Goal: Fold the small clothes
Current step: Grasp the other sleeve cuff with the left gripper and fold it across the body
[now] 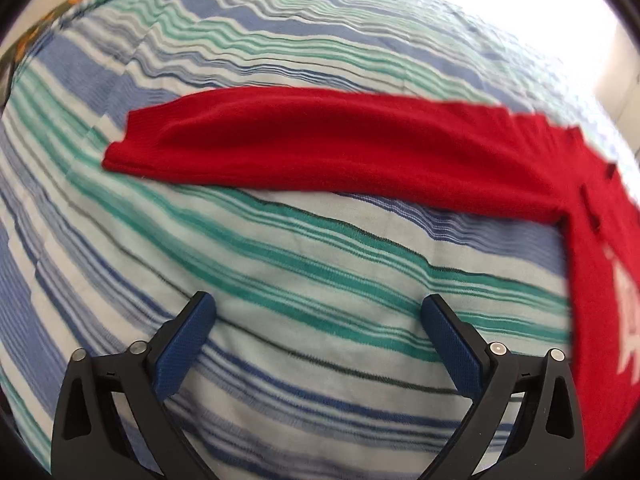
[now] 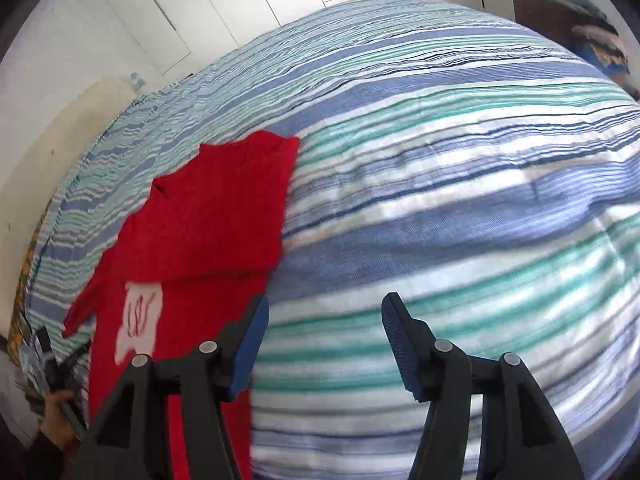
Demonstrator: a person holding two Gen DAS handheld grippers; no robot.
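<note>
- Red knit sweater (image 1: 360,160) lies flat on a bed covered by a striped bedspread (image 1: 304,280) in blue, green and white bands
- Seen from the left wrist camera, one long sleeve (image 1: 280,148) stretches out sideways across the stripes, its cuff (image 1: 124,148) at the far left end, while the body of the garment runs off the right edge of the view
- Left gripper (image 1: 318,312) hovers above bare bedspread on the near side of that sleeve, its blue-padded fingers (image 1: 188,344) spread wide and clamping nothing; it is apart from the cloth
- From the right wrist camera, the sweater (image 2: 200,232) sits at the left of the bed, with a white patch (image 2: 138,316) bearing red marks showing on its front and a layer of red fabric lying over the upper part
- Right gripper (image 2: 324,312) also stands wide apart and carries nothing; its left finger (image 2: 248,348) overlaps the sweater's near edge in the view, though whether it touches the knit cannot be told, and its other finger is over the stripes
- White cupboard doors (image 2: 160,12) rise beyond the bed's far edge, and a pile of folded fabrics (image 2: 592,36) rests on dark furniture at the upper right
- Person's hand (image 2: 56,416) holding a dark object appears at the lower left corner of the right wrist view
</note>
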